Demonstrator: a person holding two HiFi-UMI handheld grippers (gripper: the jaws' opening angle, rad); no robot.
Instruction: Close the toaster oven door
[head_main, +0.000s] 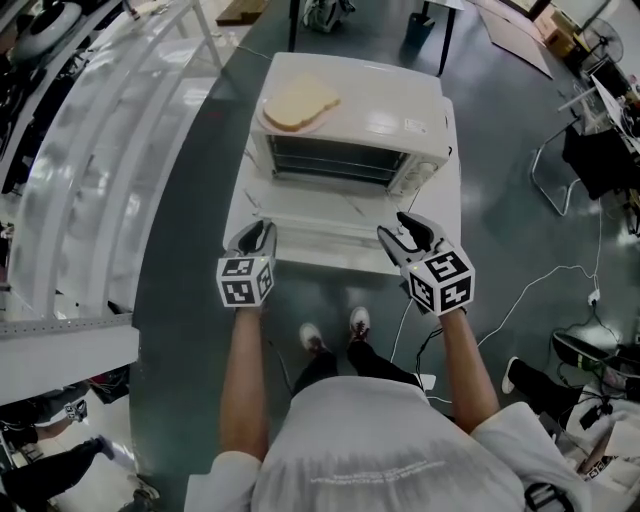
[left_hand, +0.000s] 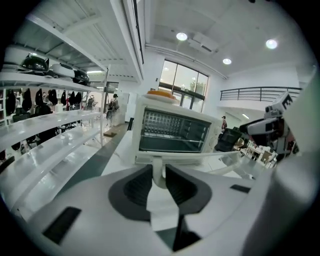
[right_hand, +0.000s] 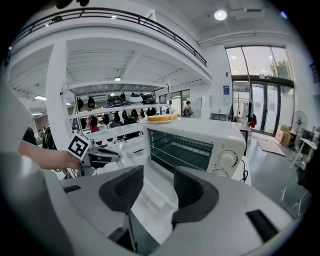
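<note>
**Toaster oven door** (head_main: 322, 212): white with a glass pane, hinged at the bottom and open. It hangs out from the oven's front toward the table's near edge, close to level.

**Door handle** (left_hand: 158, 171): a white bar along the door's free edge. One of its upright posts stands between the left claw's dark pads.

**Left gripper** (head_main: 258, 232): at the door's near left corner. Its jaws are closed on the handle post, with a pad against each side.

**Right gripper** (head_main: 392, 226): at the door's near right corner, over the free edge. Its jaws stand apart and the pads press on nothing; only the white door surface shows through the gap.

**Toaster oven** (head_main: 350, 120): a white box on the far half of the table, its back near the far edge. The cavity is open, with a wire rack (right_hand: 182, 147) across it. A round dial (right_hand: 227, 159) sits on the panel at the oven's right end.

**Bread slice** (head_main: 300, 103): lies flat on the oven's roof at its left end.

**Table** (head_main: 442, 215): white and narrow, with a bare strip along its right edge beside the oven.

**Person**: both forearms reach forward from the bottom of the head view, and two shoes (head_main: 333, 330) stand on the dark floor just short of the table's near edge.

**Shelving** (head_main: 100, 180): white racks to the left of the table, well apart from it.
</note>
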